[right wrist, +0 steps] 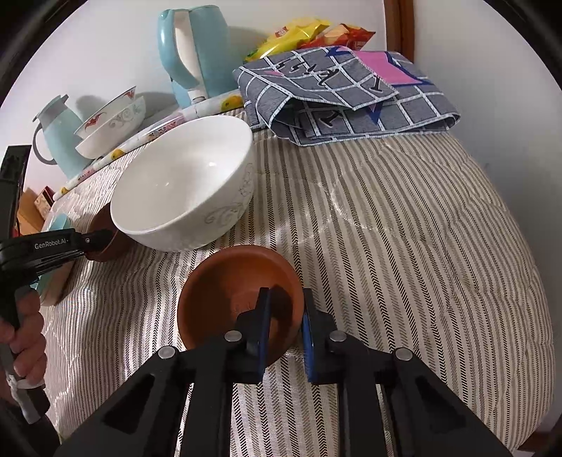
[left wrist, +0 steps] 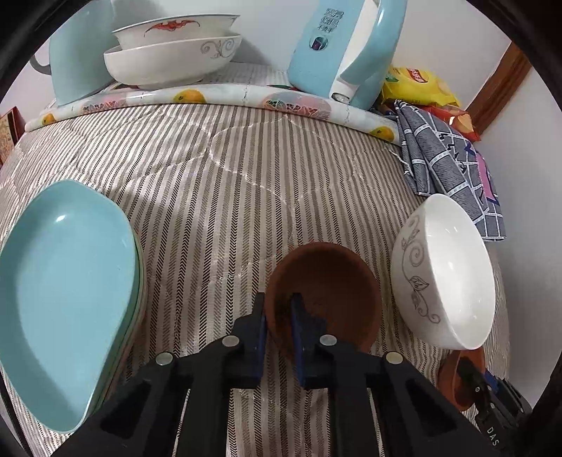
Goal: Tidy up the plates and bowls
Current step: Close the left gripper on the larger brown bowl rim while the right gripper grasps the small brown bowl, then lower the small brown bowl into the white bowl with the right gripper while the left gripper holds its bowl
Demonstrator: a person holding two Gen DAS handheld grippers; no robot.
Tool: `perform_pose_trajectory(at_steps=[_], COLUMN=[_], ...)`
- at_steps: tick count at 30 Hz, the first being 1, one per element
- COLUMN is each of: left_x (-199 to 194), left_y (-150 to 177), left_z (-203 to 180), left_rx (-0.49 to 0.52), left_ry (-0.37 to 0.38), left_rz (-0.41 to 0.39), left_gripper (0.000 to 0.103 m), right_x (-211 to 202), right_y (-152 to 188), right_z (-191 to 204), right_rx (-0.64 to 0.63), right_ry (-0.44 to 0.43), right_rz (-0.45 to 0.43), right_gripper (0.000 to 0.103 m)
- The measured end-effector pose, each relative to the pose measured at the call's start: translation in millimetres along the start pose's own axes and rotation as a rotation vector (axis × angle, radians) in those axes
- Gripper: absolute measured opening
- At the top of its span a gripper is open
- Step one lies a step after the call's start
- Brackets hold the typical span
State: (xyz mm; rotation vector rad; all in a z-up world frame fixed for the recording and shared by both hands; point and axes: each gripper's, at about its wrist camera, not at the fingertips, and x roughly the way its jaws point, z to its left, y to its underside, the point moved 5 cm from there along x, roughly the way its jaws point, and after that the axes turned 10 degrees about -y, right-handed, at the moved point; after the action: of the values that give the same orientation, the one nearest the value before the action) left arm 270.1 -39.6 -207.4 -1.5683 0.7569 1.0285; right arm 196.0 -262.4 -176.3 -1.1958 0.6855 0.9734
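Two small brown bowls stand on the striped cloth. In the left wrist view my left gripper [left wrist: 279, 309] is shut on the near-left rim of one brown bowl [left wrist: 330, 291], one finger inside and one outside. In the right wrist view my right gripper [right wrist: 285, 318] is shut on the near-right rim of the other brown bowl [right wrist: 228, 291] in the same way. A white bowl [right wrist: 182, 182] with a grey vine pattern sits between and behind them, also visible as the white bowl [left wrist: 446, 274] to the right in the left wrist view. Stacked teal plates [left wrist: 66, 298] lie at the left.
Two stacked white bowls [left wrist: 172, 52], a light blue kettle [left wrist: 344, 52] and a teal jug [right wrist: 56, 137] stand at the back on a fruit-print mat [left wrist: 210, 96]. A folded grey checked cloth [right wrist: 351, 95] and snack bags [right wrist: 302, 31] lie back right. A hand [right wrist: 24, 337] holds the left gripper.
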Motion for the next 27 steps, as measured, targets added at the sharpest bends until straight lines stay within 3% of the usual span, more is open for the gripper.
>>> perform_pose_trajectory(at_steps=[8, 27], left_x=[-21, -79], left_y=[5, 11], left_z=[-11, 8], left_rx=[0.065, 0.049], left_ry=[0.026, 0.059], left_rz=[-0.046, -0.12], left_gripper=[0.01, 0.01], right_x=[-10, -60], right_y=[-1, -2], right_z=[7, 23], right_rx=[-0.008, 0.009], right_ry=[-0.002, 0.008], right_rz=[-0.045, -0.131], right_gripper=[0.008, 0.008])
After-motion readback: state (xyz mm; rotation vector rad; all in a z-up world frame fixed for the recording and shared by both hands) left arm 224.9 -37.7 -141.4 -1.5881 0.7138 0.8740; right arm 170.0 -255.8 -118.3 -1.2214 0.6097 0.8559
